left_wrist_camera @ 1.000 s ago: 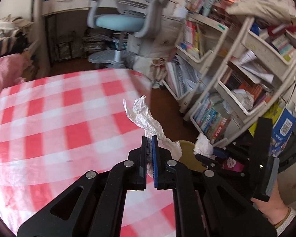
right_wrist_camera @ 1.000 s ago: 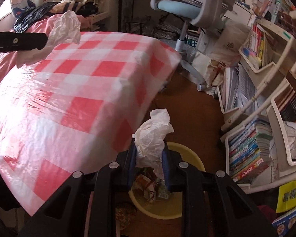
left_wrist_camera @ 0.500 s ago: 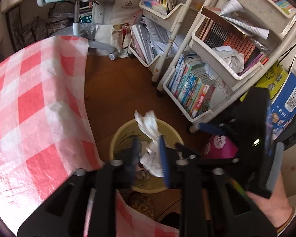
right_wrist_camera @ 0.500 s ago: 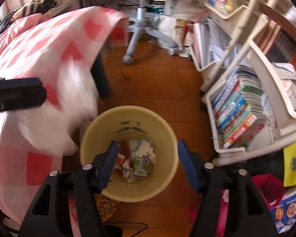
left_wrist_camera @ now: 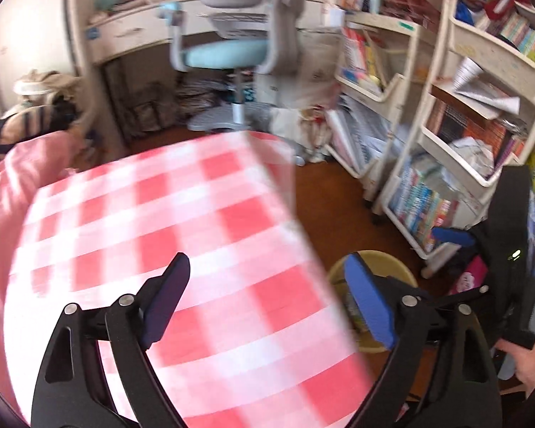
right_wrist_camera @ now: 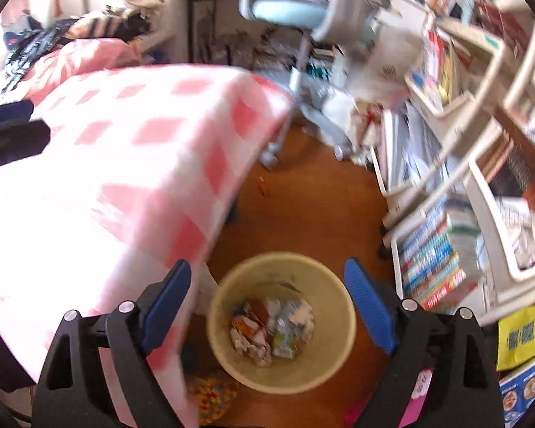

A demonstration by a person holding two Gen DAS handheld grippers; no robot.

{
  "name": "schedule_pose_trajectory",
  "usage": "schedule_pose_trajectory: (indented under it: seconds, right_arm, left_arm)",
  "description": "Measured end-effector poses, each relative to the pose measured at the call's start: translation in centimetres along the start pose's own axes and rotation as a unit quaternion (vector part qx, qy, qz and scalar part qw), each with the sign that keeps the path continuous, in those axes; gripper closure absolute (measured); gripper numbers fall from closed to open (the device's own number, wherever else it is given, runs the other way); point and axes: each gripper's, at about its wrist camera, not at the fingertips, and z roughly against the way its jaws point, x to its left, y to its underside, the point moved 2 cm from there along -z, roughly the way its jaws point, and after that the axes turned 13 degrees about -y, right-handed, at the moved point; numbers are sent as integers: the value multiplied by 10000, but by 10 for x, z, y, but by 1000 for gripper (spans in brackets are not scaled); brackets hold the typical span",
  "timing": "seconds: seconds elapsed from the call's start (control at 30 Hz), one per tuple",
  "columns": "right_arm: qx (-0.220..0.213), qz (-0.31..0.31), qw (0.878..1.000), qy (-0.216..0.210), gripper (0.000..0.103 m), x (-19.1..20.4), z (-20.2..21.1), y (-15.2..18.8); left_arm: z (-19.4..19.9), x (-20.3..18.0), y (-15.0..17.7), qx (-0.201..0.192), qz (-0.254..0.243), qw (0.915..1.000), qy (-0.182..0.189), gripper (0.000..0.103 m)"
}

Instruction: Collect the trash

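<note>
Both tools have released their crumpled tissues since the earlier frames and now stand spread wide with nothing between the pads. Left tool (left_wrist_camera: 265, 299), jaws apart, hangs over the near corner of the counter (left_wrist_camera: 167, 214), which carries a red-and-white checked cloth; the yellow bin (left_wrist_camera: 374, 267) shows just beyond that corner, partly hidden behind the tool's right finger. Right tool (right_wrist_camera: 267, 292), jaws equally apart, is held directly above the bin (right_wrist_camera: 281, 321), whose rim lies between the two blue pads (right_wrist_camera: 369, 306). Crumpled paper and wrappers, the trash (right_wrist_camera: 271, 328), lie at the bottom of the bin. The bin stands on the wooden floor (right_wrist_camera: 310, 210), touching or just beside the hanging edge of the checked cloth (right_wrist_camera: 132, 185). Beyond the bin from the counter stands a white book cart (right_wrist_camera: 442, 267). Farther from the bin, a blue-seated desk chair (left_wrist_camera: 228, 53) stands before a desk. View is motion-blurred.
</note>
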Motion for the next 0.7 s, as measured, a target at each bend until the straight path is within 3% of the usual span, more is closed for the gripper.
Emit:
schedule_pose_trajectory:
  seconds: [0.33, 0.7]
  right_arm:
    - [-956, 605, 9936, -66, 8, 91, 46, -25]
    - [-981, 933, 9907, -166, 8, 143, 43, -32]
  left_arm:
    - [52, 94, 30, -193, 648, 9967, -459, 7]
    - [75, 157, 38, -411, 794, 9917, -922, 7]
